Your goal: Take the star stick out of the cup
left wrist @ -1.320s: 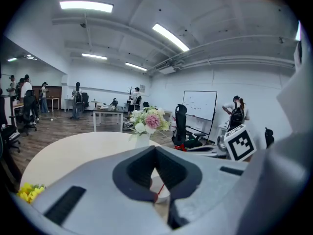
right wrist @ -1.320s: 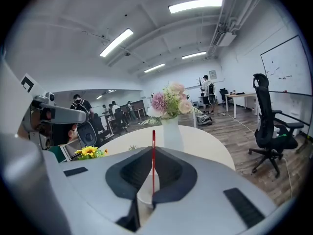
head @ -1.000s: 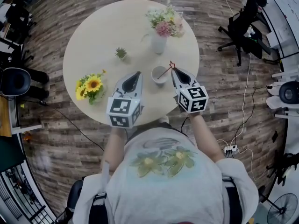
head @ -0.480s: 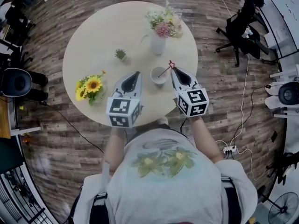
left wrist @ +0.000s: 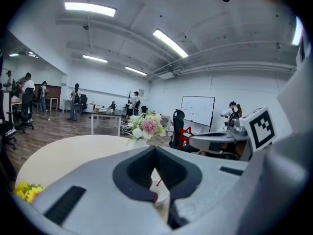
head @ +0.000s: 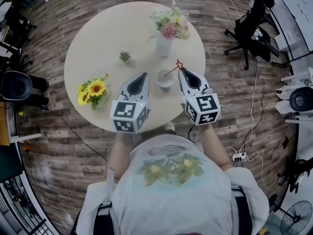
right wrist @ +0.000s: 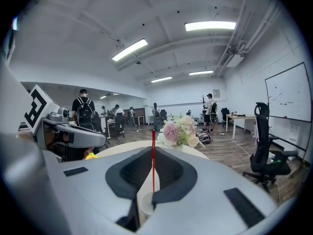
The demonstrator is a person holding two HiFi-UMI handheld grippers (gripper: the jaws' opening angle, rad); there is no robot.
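Note:
A small white cup (head: 165, 78) stands on the round beige table (head: 107, 38), near its front right edge. A thin red star stick (head: 173, 70) leans out of the cup to the right, its star up by my right gripper (head: 182, 71). That gripper is shut on the stick near its top. In the right gripper view the stick (right wrist: 153, 155) rises straight between the shut jaws above the cup (right wrist: 142, 204). My left gripper (head: 144, 76) is shut and empty just left of the cup. The left gripper view shows the cup (left wrist: 162, 199) and the star (left wrist: 187, 132).
A white vase of pink flowers (head: 166, 31) stands behind the cup. A small potted plant (head: 125, 57) and a sunflower bunch (head: 94, 91) sit to the left. Office chairs (head: 252, 28) and cables lie on the wood floor around the table.
My right gripper has shifted slightly away from me with the stick's star end. The left gripper and the cup have stayed put.

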